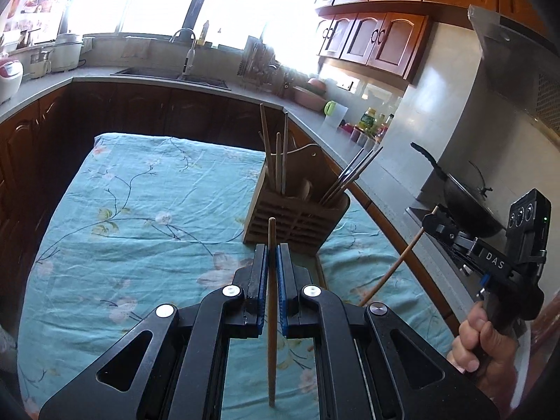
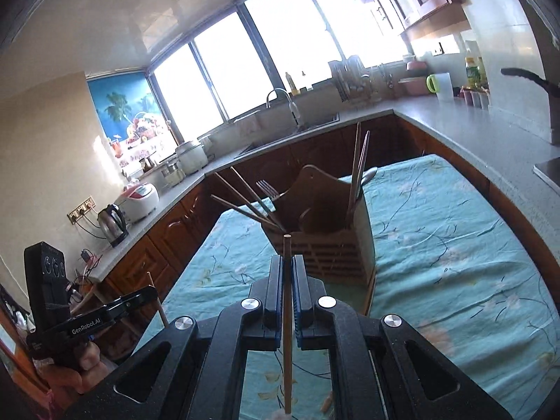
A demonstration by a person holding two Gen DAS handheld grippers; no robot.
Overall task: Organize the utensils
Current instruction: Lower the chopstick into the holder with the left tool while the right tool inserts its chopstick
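Note:
A wooden utensil holder (image 1: pixel 294 217) stands on the blue floral cloth; it also shows in the right wrist view (image 2: pixel 332 245). It holds several chopsticks (image 1: pixel 276 161), more chopsticks (image 1: pixel 350 178) leaning right, and a fork (image 2: pixel 267 189). My left gripper (image 1: pixel 272 248) is shut on a wooden chopstick (image 1: pixel 271 315), held above the cloth just short of the holder. My right gripper (image 2: pixel 287 262) is shut on another wooden chopstick (image 2: pixel 287 332), also in front of the holder. The right gripper shows in the left wrist view (image 1: pixel 434 222) to the holder's right, with its chopstick (image 1: pixel 392 269).
The cloth-covered table (image 1: pixel 140 210) sits inside a U-shaped kitchen counter (image 1: pixel 210 85) with a sink (image 1: pixel 171 73). A wok (image 1: pixel 469 203) sits on the stove at right. Rice cookers (image 2: pixel 140 201) and a kettle (image 2: pixel 112 224) stand on the left counter.

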